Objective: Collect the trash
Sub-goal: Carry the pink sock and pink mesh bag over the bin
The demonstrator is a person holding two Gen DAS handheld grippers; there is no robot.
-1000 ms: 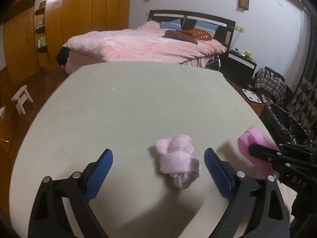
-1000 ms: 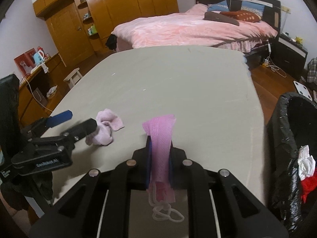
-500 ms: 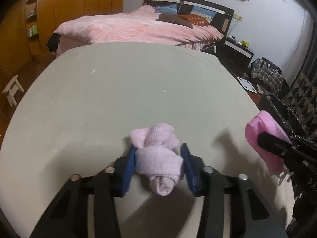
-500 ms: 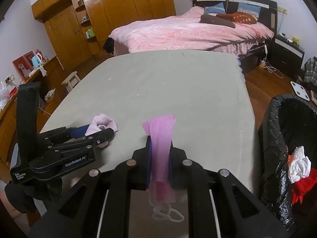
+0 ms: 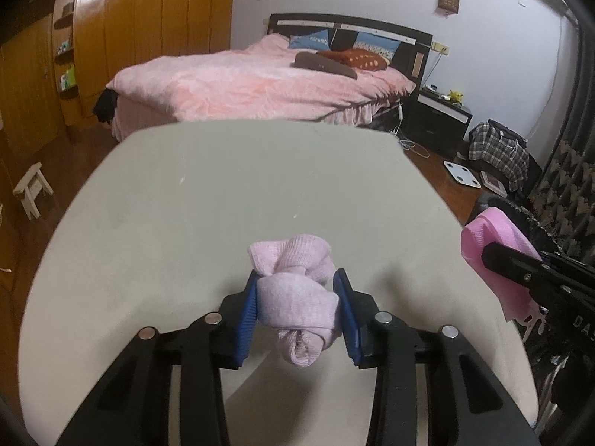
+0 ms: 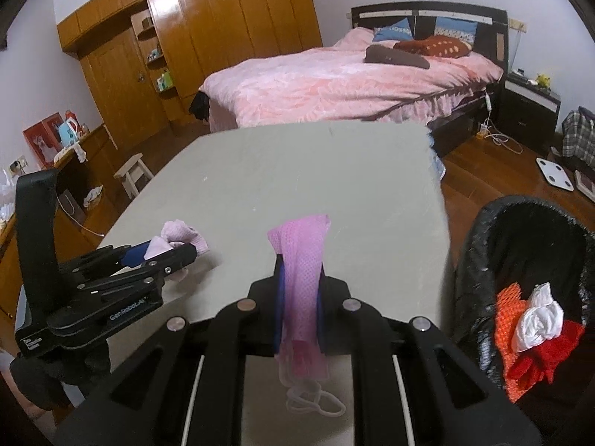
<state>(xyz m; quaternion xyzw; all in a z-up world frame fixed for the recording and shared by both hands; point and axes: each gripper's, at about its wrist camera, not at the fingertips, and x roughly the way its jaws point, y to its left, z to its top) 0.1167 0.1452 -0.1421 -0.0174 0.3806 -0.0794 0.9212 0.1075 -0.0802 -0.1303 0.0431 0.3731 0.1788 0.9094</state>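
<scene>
My left gripper is shut on a knotted pale pink sock and holds it just above the grey table. It also shows in the right wrist view at the left, with the sock sticking out. My right gripper is shut on a bright pink face mask, its ear loops hanging below. The mask also shows in the left wrist view at the right. A bin lined with a black bag stands right of the table and holds red, orange and white trash.
A bed with a pink cover stands beyond the table. A wooden wardrobe lines the left wall. A small white stool is on the floor at the left. A white scale lies on the floor at the right.
My left gripper has closed on the pale pink sock and lifted it off the table. My right gripper with the mask has stayed shut and shifted a little toward the bin.
</scene>
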